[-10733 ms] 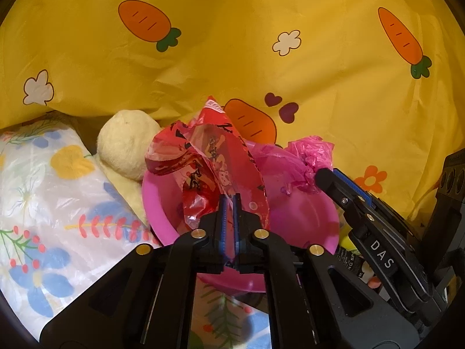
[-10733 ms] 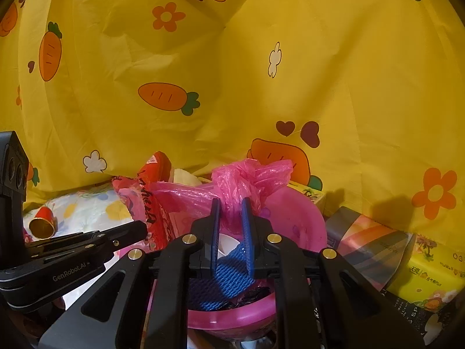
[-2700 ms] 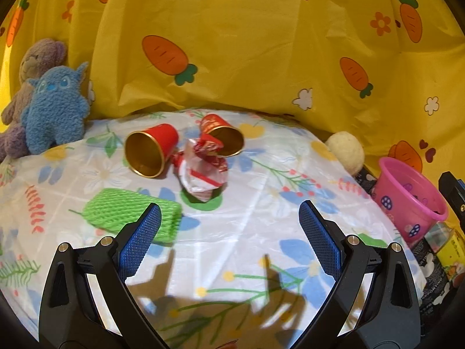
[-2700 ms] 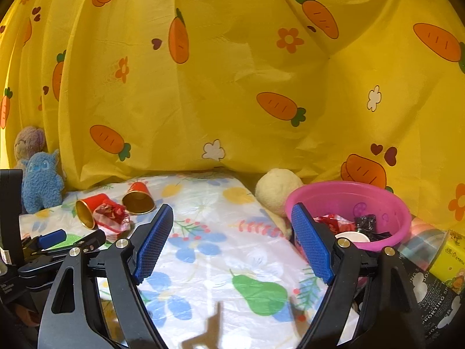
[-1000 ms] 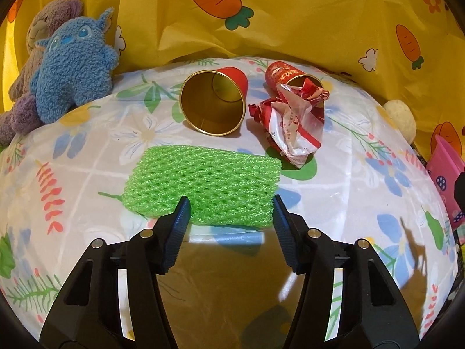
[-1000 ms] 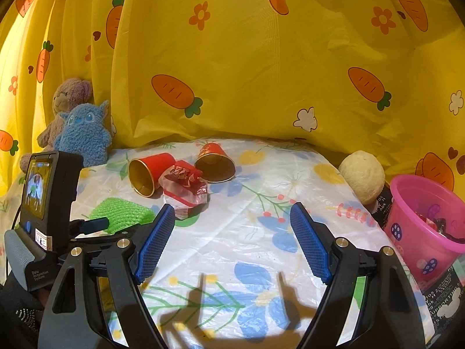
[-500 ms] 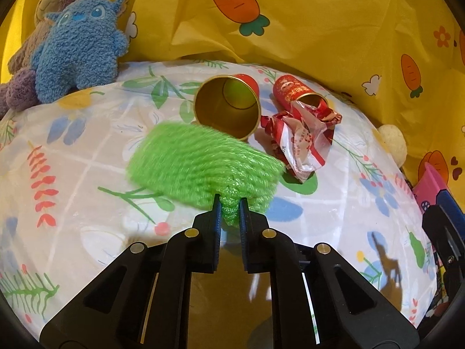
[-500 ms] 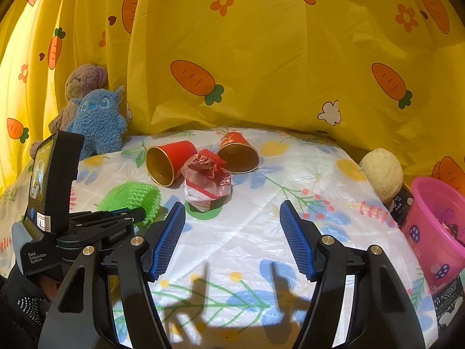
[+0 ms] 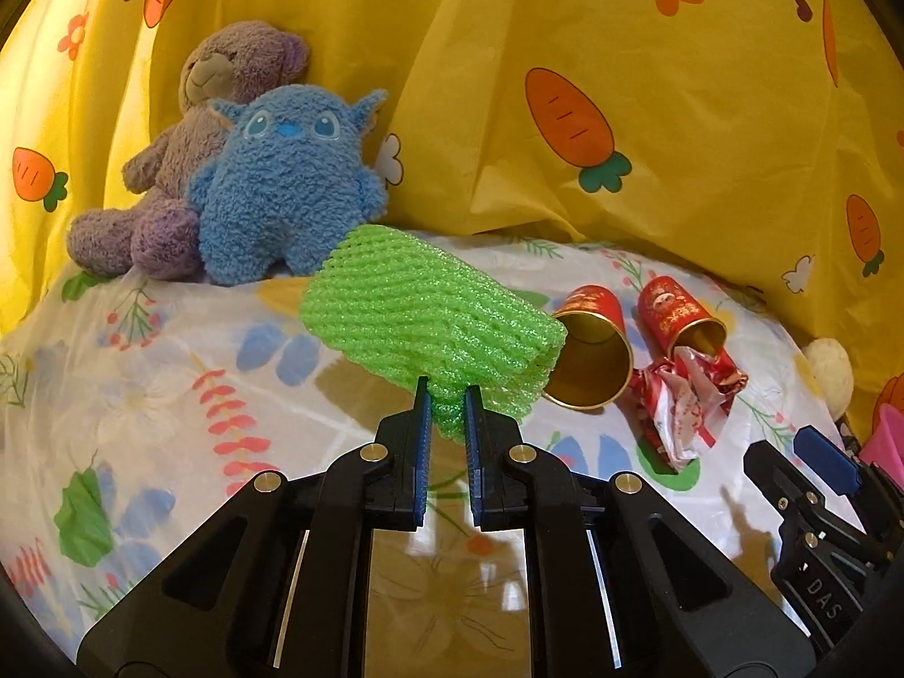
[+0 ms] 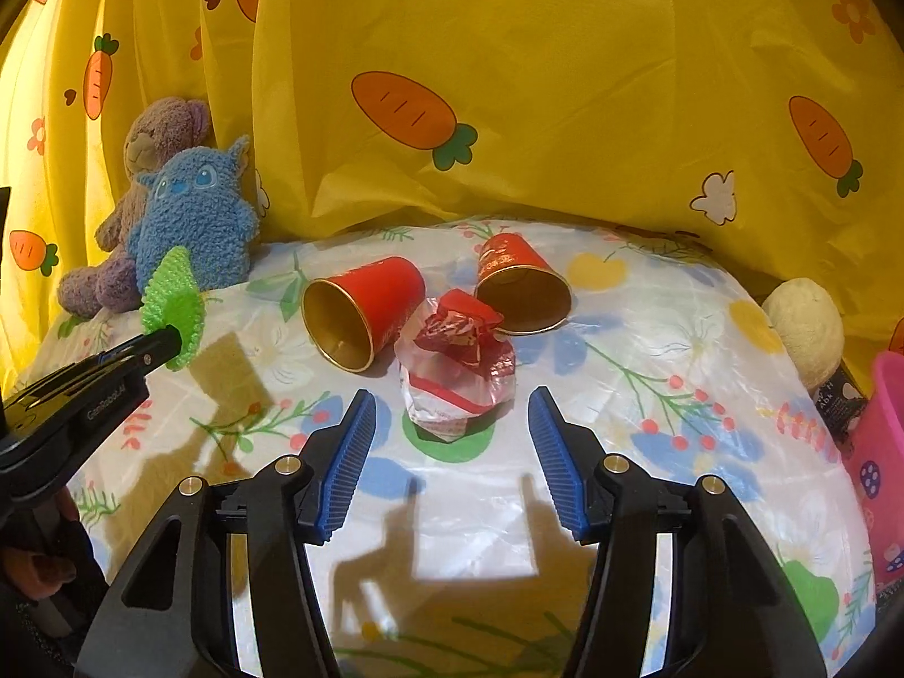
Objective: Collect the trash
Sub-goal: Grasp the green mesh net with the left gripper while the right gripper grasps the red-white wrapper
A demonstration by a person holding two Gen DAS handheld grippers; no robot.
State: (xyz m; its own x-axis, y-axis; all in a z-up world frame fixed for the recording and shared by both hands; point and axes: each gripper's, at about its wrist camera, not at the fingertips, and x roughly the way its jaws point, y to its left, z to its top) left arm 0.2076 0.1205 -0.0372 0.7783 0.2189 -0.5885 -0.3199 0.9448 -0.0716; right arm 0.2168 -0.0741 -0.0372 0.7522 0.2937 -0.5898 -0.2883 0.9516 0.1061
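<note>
My left gripper (image 9: 445,395) is shut on the near edge of a green foam net sleeve (image 9: 429,322) and holds it lifted off the floral tablecloth (image 9: 169,395); the sleeve (image 10: 175,299) also shows at the left of the right wrist view. My right gripper (image 10: 449,412) hovers just in front of a crumpled red and white wrapper (image 10: 457,361). Its jaws are closing, the wrapper lies ahead of the pads and untouched. Two red paper cups with gold insides lie on their sides behind it, one to the left (image 10: 361,311) and one to the right (image 10: 520,285).
A blue plush (image 10: 192,214) and a purple teddy bear (image 10: 152,147) sit at the back left against the yellow carrot curtain (image 10: 565,85). A cream ball (image 10: 805,327) and a pink bin (image 10: 881,429) stand at the right edge.
My left gripper shut on the green net sleeve and raised it off the cloth. My right gripper came closer to the wrapper and its jaws narrowed.
</note>
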